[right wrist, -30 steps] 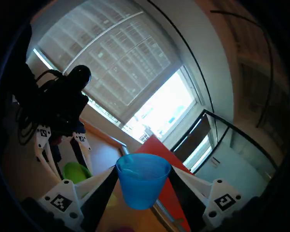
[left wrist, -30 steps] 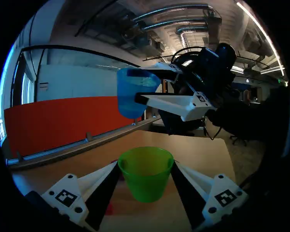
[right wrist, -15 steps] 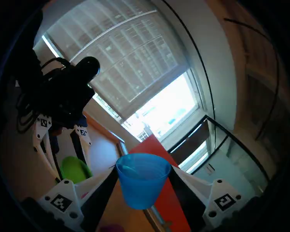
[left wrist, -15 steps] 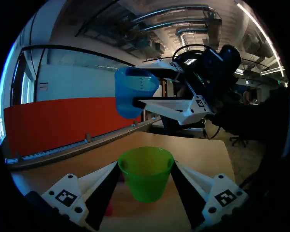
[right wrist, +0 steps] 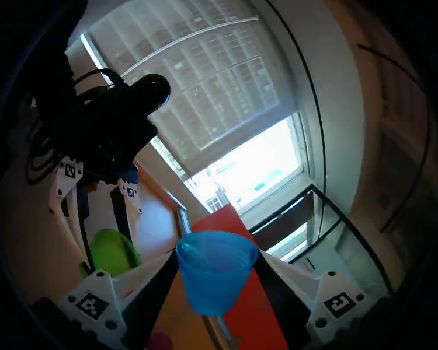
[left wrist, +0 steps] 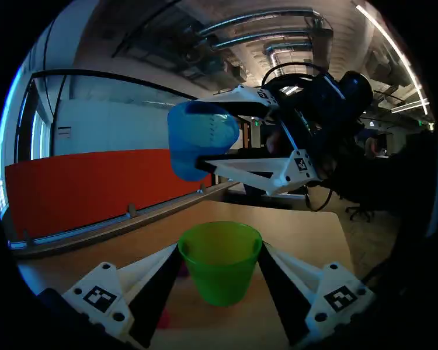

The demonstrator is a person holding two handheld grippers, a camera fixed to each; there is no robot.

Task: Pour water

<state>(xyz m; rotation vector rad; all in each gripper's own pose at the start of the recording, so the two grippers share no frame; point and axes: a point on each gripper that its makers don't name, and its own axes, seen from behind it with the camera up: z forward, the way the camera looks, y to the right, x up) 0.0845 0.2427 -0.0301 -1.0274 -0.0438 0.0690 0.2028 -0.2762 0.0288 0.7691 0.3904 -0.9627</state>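
The left tongs [left wrist: 219, 255] grasp the upright green cup [left wrist: 220, 271]; the right tongs [right wrist: 216, 263] grasp the blue cup [right wrist: 214, 280], tilted, higher up.

That green cup [left wrist: 220, 268] is smooth, see-through plastic with a soft sheen. The blue cup [left wrist: 198, 146] is the same sort, with light glowing right through its wall. Both the left claw [left wrist: 219, 249] and the right claw [right wrist: 216, 255] have matt white plastic fingers [left wrist: 131, 283] faced in dull black. The tabletop [left wrist: 303, 224] looks like pale wood, smooth and matt. The ceiling ducts [left wrist: 260, 13] gleam like bare metal.
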